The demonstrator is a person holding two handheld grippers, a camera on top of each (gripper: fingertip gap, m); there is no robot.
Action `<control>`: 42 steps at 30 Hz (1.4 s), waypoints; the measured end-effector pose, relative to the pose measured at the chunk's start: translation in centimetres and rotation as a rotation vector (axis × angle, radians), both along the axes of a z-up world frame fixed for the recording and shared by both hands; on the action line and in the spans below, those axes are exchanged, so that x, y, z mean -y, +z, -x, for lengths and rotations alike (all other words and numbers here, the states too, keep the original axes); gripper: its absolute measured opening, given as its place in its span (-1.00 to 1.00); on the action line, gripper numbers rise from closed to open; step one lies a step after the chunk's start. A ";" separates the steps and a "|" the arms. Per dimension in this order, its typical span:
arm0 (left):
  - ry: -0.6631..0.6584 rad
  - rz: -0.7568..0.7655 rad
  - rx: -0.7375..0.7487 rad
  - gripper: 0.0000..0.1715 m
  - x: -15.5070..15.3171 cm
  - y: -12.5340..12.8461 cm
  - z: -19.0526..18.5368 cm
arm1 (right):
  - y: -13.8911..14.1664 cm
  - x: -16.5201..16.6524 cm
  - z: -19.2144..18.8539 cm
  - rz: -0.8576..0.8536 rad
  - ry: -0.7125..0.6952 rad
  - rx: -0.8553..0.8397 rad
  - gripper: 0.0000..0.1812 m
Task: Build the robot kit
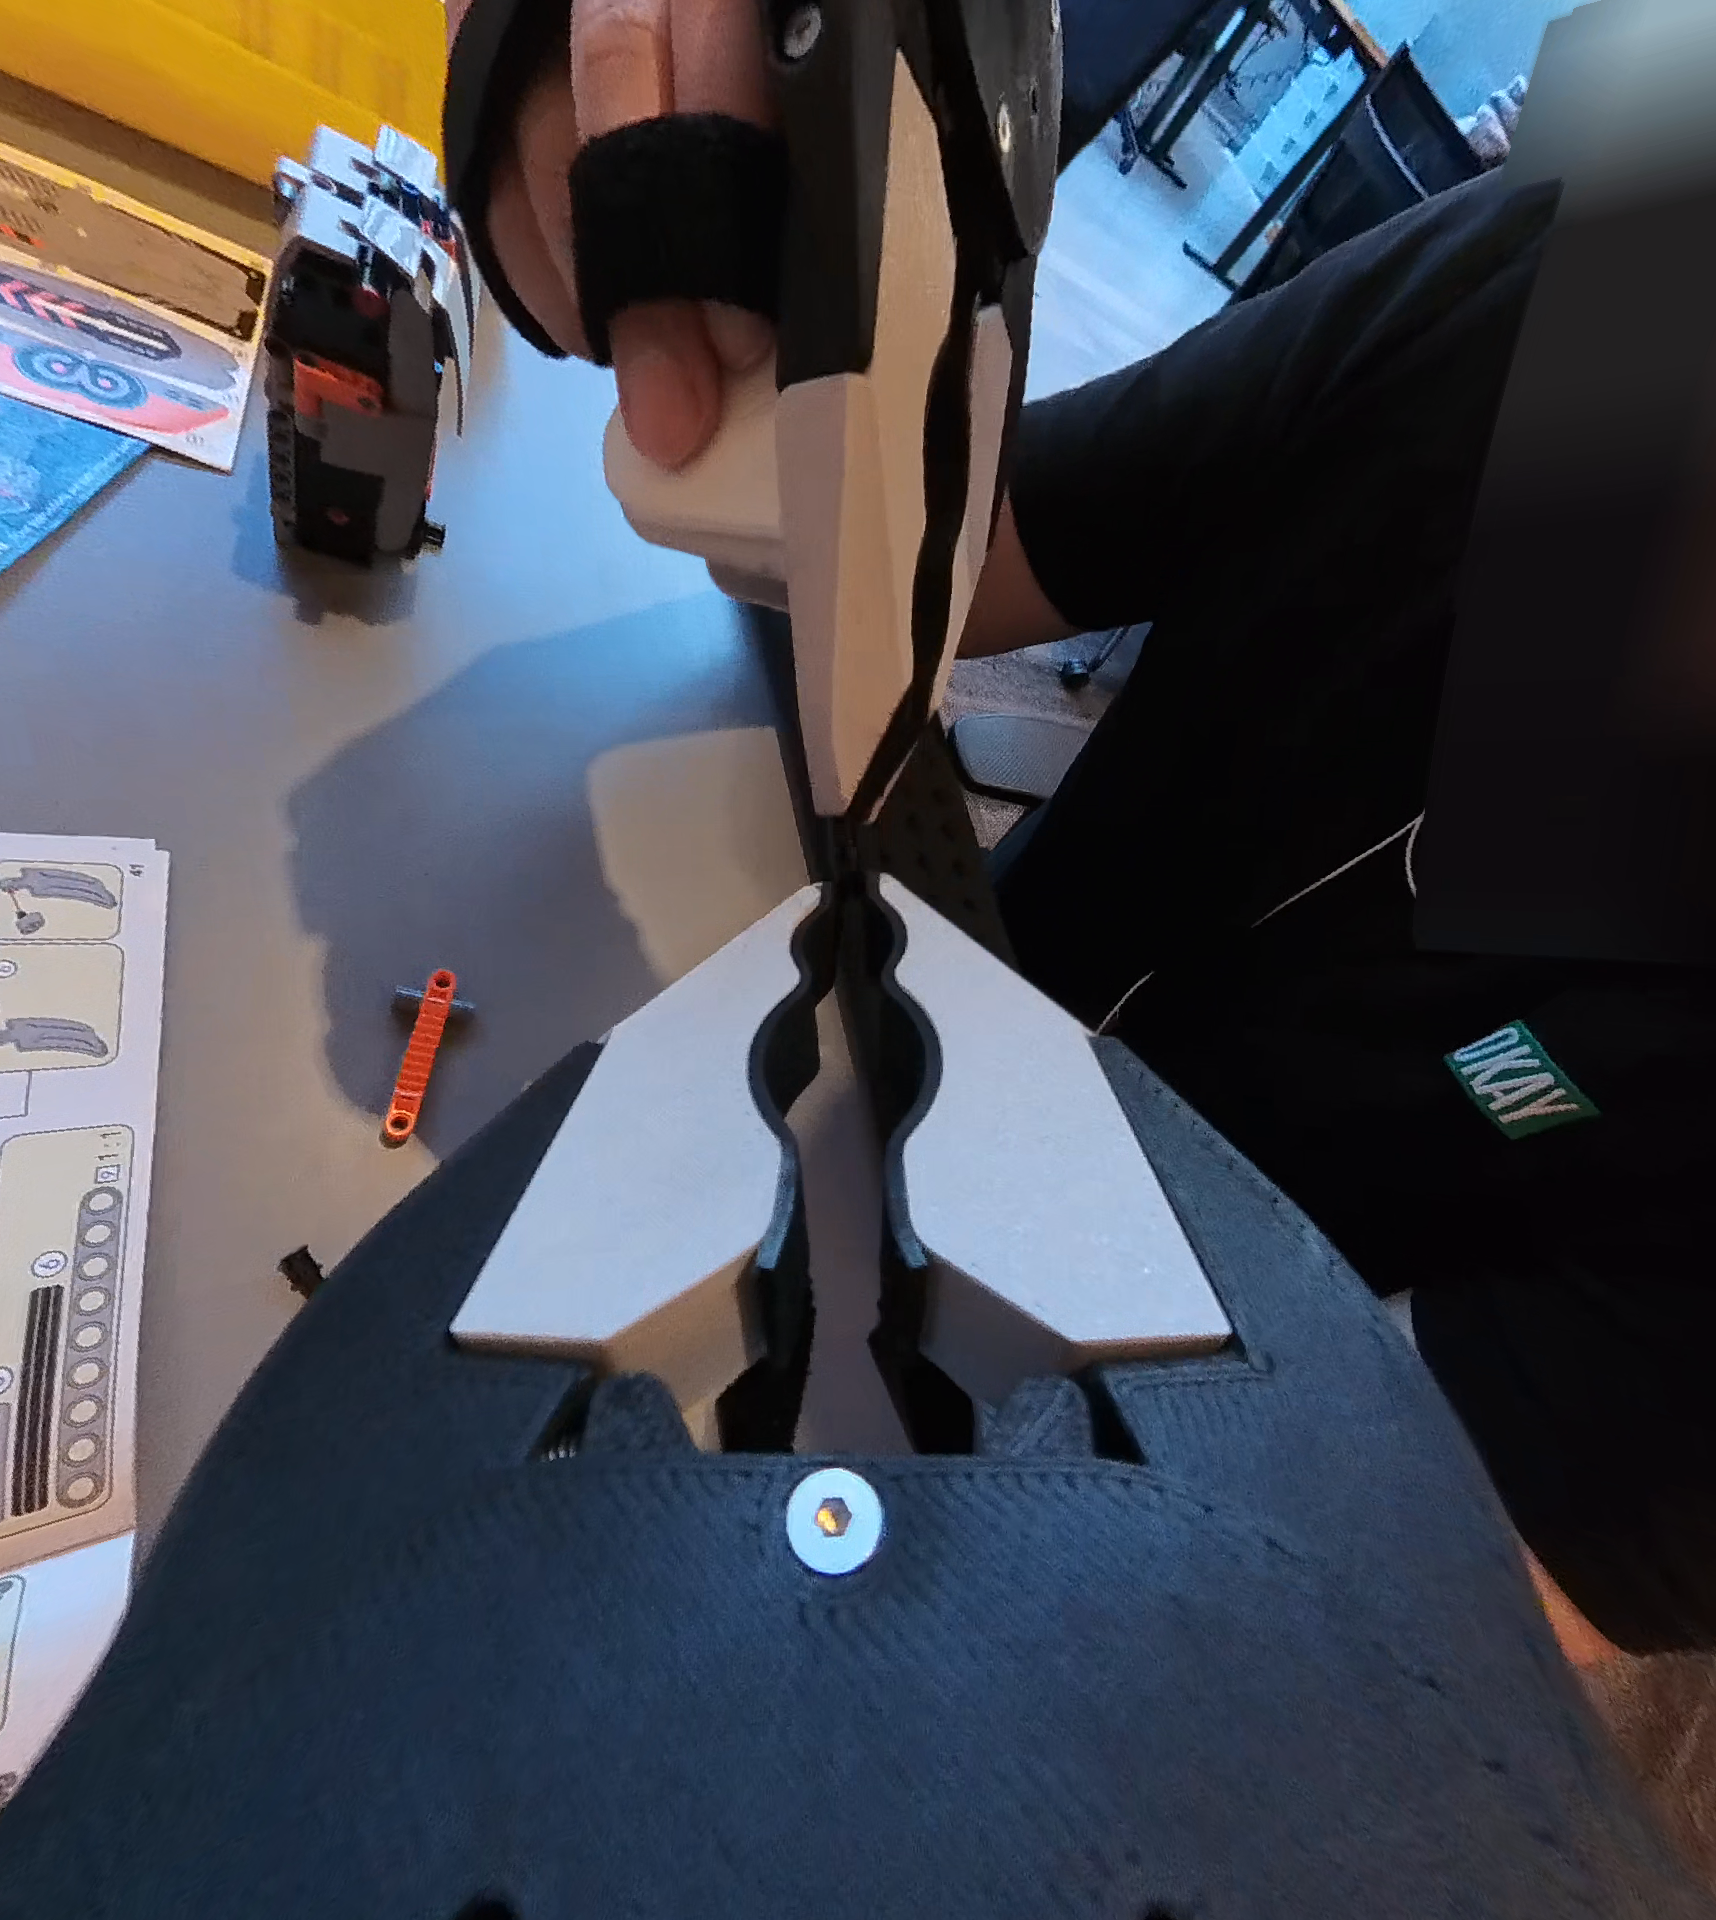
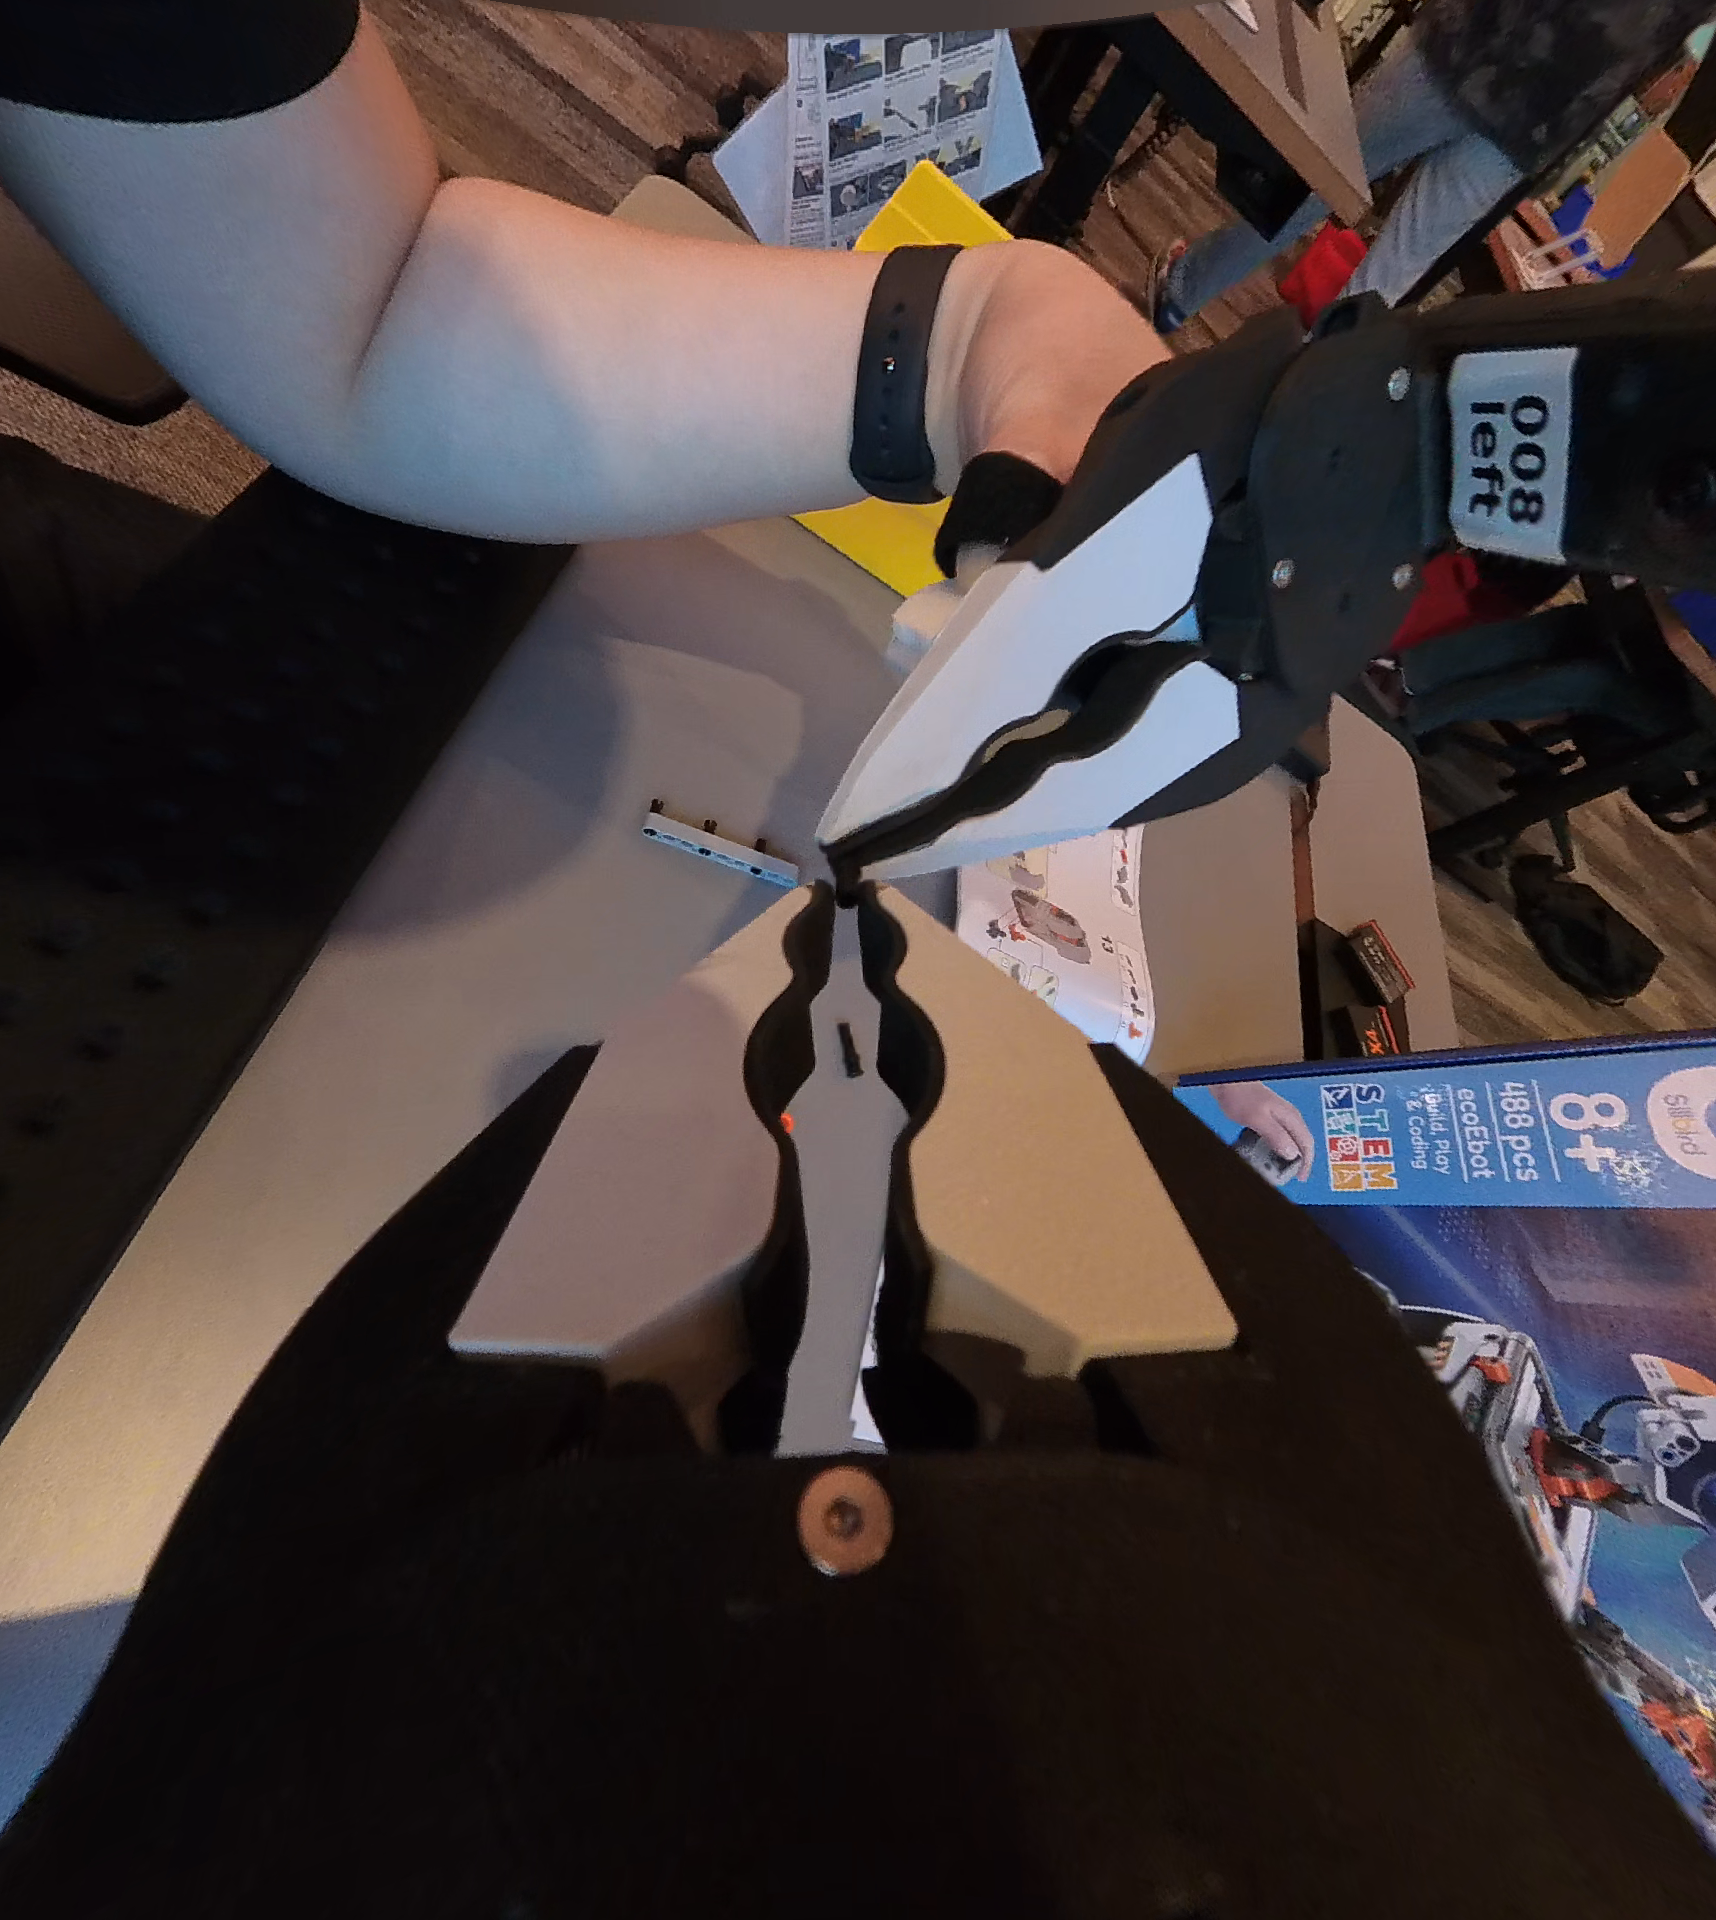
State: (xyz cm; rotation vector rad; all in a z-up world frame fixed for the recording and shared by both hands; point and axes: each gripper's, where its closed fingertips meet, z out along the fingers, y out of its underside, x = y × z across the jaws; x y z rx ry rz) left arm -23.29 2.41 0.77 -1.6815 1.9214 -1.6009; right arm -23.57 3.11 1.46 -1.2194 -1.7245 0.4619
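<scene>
My left gripper (image 1: 843, 891) and my right gripper (image 2: 841, 896) meet tip to tip above the grey table (image 1: 210, 727). Both are nearly closed on a small black pin (image 2: 845, 889) pinched where the tips meet; it also shows in the left wrist view (image 1: 839, 860). In the left wrist view the right gripper (image 1: 838, 823) comes down from the top, held by a hand with a black finger sleeve. In the right wrist view the left gripper (image 2: 833, 854) comes in from the right.
An orange beam on a grey axle (image 1: 418, 1055), a black and grey block model (image 1: 355, 364), instruction sheets (image 1: 23, 1195) and a yellow box (image 1: 210, 73) lie on the table. A white beam with black pins (image 2: 719, 844), a loose black pin (image 2: 849, 1049) and a blue kit box (image 2: 1508, 1299) are nearby. The grippers are tip to tip, or close to it.
</scene>
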 end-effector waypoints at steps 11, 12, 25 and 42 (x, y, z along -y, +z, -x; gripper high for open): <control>0.025 0.039 0.022 -1.00 -0.7 0.1 -0.5 | 0.1 -0.8 0.4 -0.014 -0.043 -0.014 -0.97; 0.024 0.037 0.020 -1.00 -0.7 0.1 -0.5 | 0.2 -0.9 0.3 -0.029 -0.049 -0.009 -0.96; 0.019 0.043 0.017 -1.00 -0.6 0.1 -0.4 | 0.7 -1.0 -0.2 -0.076 -0.057 -0.007 -0.88; 0.149 0.088 0.238 -0.97 -2.8 4.5 -1.0 | 3.4 -2.6 -0.9 -0.144 -0.169 -0.106 -0.98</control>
